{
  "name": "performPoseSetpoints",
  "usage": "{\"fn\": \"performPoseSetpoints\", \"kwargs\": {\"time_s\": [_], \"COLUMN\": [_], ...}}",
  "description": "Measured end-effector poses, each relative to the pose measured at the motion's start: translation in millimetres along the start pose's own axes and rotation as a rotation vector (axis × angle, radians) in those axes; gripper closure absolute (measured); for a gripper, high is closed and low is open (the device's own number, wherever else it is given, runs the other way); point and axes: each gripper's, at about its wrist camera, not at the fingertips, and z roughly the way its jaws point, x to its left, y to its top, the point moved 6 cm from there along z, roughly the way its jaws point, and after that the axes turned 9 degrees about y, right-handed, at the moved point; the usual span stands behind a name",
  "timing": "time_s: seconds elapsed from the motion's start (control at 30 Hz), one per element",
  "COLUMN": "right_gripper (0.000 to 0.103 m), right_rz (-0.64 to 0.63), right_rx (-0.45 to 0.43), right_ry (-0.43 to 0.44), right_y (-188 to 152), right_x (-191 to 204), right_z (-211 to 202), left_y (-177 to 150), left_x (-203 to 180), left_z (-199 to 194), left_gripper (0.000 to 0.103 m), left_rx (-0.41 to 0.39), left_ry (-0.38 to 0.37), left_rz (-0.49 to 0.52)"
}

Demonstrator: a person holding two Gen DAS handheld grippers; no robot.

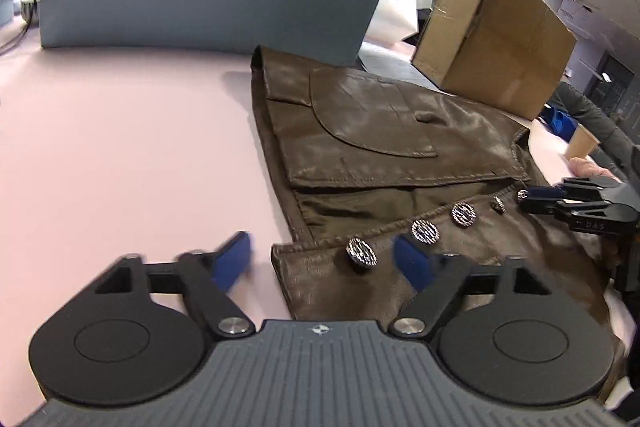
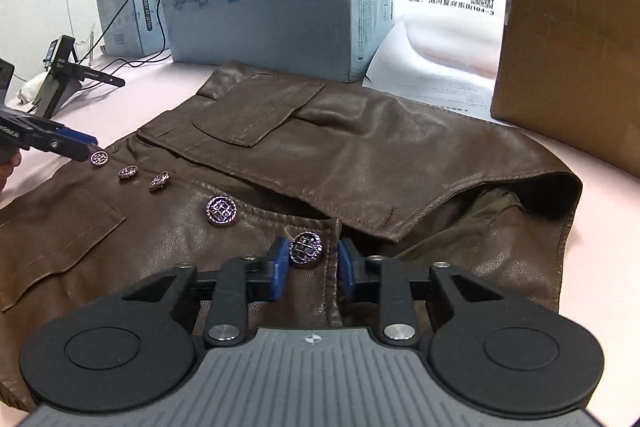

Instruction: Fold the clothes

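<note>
Brown jacket (image 2: pixel 360 147) flat, right tongs (image 2: pixel 313 263) angled down astride its buttoned edge

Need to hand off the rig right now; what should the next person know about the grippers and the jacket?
Left gripper: jaws open, straddling the jacket's button edge at one end, nothing pinched.
Right gripper: jaws narrowly open around a button at the other end of that edge.
Jacket: spread flat on the table.
Done: both grippers are lined up on the edge.
Left: pinch the edge, then probably fold it over.
</note>
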Motion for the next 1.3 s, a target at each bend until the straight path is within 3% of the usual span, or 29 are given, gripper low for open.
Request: {"fn": "performPoseSetpoints", "kwargs": {"time_s": [0.03,0.1,0.3,0.6,0.7,0.8,0.93,1.07,1.13,1.23,1.27,1.3], "right_gripper": [0.086,0.095,0.097,0.097,0.097,0.097,0.097,0.096,0.095,0.083,0.061,0.029], "right_rz": [0.005,0.012,0.029,0.129,0.137,0.129,0.140,0.125,0.125,0.120,0.129,0.138], "right_rx": [-0.004,-0.022,-0.097,-0.168,-0.137,-0.110,-0.104,-0.099,-0.107,-0.173,-0.219,-0.265], "right_ry": [-0.001,-0.001,0.003,-0.057,-0.077,-0.099,-0.135,-0.153,-0.171,-0.201,-0.197,-0.194], "right_y": [0.3,0.3,1.0,1.6,-1.0,-2.6,-3.8,-5.2,-5.7,-4.1,-4.0,-3.9], "right_x": [0.7,2.9,8.4,-11.2,-15.8,-17.1,-22.0,-21.1,-21.6,-19.4,-17.9,-16.3], "right_z": [-0.4,-4.4,-22.9,-41.8,-35.2,-27.5,-24.0,-21.4,-22.7,-37.1,-46.3,-55.7], "left_y": [-1.6,-1.6,4.2,30.3,32.8,29.6,18.0,0.8,-11.7,-25.5,-27.8,-31.0], "left_x": [-2.1,-1.8,-2.6,-18.3,-31.0,-48.4,-76.5,-98.0,-105.9,-110.3,-109.1,-106.2], "left_z": [1.0,1.2,-6.4,1.8,2.5,-6.2,-29.7,-57.4,-70.8,-89.7,-95.7,-102.8], "left_gripper": [0.079,0.082,0.097,0.098,0.097,0.097,0.097,0.096,0.094,0.092,0.088,0.070], "left_rx": [-0.006,-0.011,-0.047,-0.069,-0.084,-0.124,-0.164,-0.182,-0.212,-0.269,-0.279,-0.280], "left_ry": [0.038,0.060,0.070,0.048,0.076,0.138,0.151,0.145,0.226,0.385,0.398,0.390], "left_rz": [-0.016,-0.033,-0.067,-0.088,-0.028,0.094,0.251,0.328,0.373,0.403,0.388,0.359]}}
